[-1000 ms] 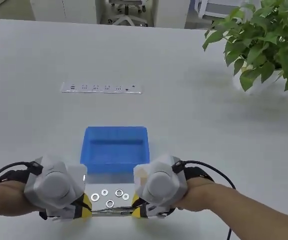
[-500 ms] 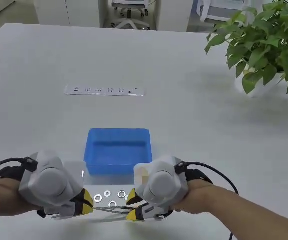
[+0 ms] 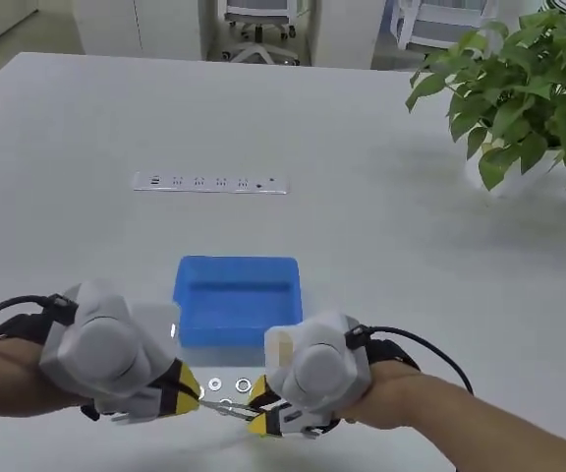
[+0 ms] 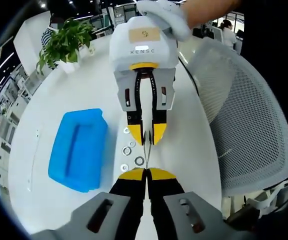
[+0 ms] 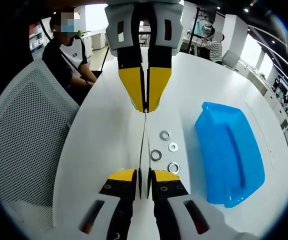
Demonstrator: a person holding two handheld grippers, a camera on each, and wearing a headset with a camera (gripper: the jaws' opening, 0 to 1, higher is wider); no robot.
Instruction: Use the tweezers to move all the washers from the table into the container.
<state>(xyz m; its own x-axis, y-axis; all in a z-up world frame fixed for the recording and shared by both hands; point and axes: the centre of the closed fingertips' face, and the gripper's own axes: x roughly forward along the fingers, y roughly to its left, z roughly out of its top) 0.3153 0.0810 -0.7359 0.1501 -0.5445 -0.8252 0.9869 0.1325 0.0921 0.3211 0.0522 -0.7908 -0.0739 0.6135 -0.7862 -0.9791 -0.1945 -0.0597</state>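
From the head view I lose most of the thin silver metal tweezers (image 5: 144, 135) behind the two bulky white housings. Just a short stretch shows between the left gripper (image 3: 187, 393) and the right gripper (image 3: 256, 406), low at the near edge of the white table (image 3: 362, 226). The gripper views sort it out. The left gripper's jaws are pressed almost together on the narrow end of the tweezers, and the right gripper's jaws sit a slit apart, clamped across the wider end. How deep either end runs into the jaws I cannot tell. The small round silver metal washers (image 5: 156, 155) lie loose on the table just beside the tweezers on their far side, between them and the rectangular blue plastic container (image 3: 237, 295). I count four in the right gripper view; in the head view the grippers cover some of them. Farther off lies a white power strip (image 3: 209, 183), and at far right a leafy green potted plant (image 3: 519, 88) is cut by the frame. A grey mesh office chair (image 4: 239, 115) stands at the table's near side.
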